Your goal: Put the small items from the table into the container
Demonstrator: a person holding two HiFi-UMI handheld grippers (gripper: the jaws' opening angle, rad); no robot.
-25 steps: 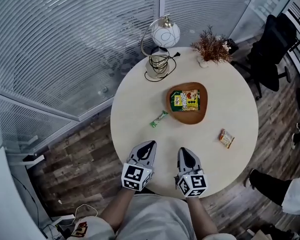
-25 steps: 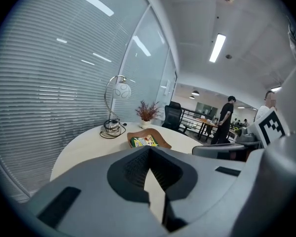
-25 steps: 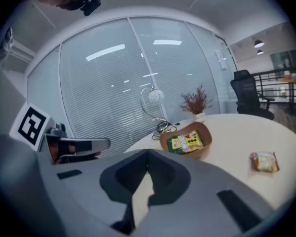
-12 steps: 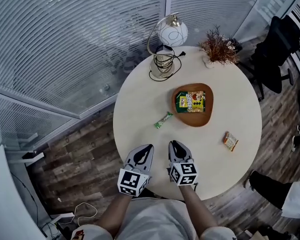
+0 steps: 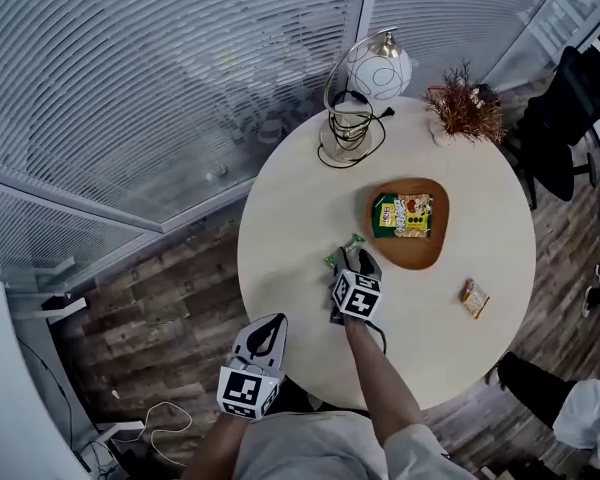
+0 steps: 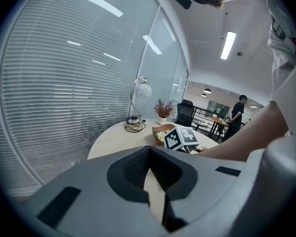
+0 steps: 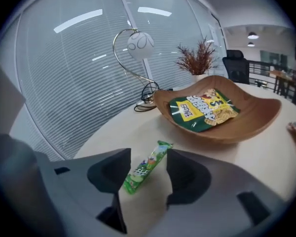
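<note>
A green candy stick point(image 7: 145, 168) lies flat on the round table point(image 5: 300, 218), between the fingers of my right gripper point(image 7: 148, 157). Its jaws are opening and the pads stand clear of the wrapper. In the head view the right gripper point(image 5: 358, 260) covers most of the candy stick point(image 5: 340, 255). Just beyond is the wooden bowl point(image 5: 432, 251), which holds a green and yellow snack pack point(image 5: 403, 215). An orange packet point(image 5: 474, 297) lies on the table to the right. My left gripper point(image 5: 271, 322) hangs at the table's near edge, shut and empty.
A globe lamp point(image 5: 376, 72) with its coiled cord and a dried plant point(image 5: 464, 106) stand at the table's far side. Blinds and glass walls run behind. A black chair point(image 5: 570, 108) is at the far right, and a person's legs show at the lower right.
My right gripper reached forward and down over the table to the green candy stick, and its jaws went from shut to apart. The left gripper drew back to the left.
</note>
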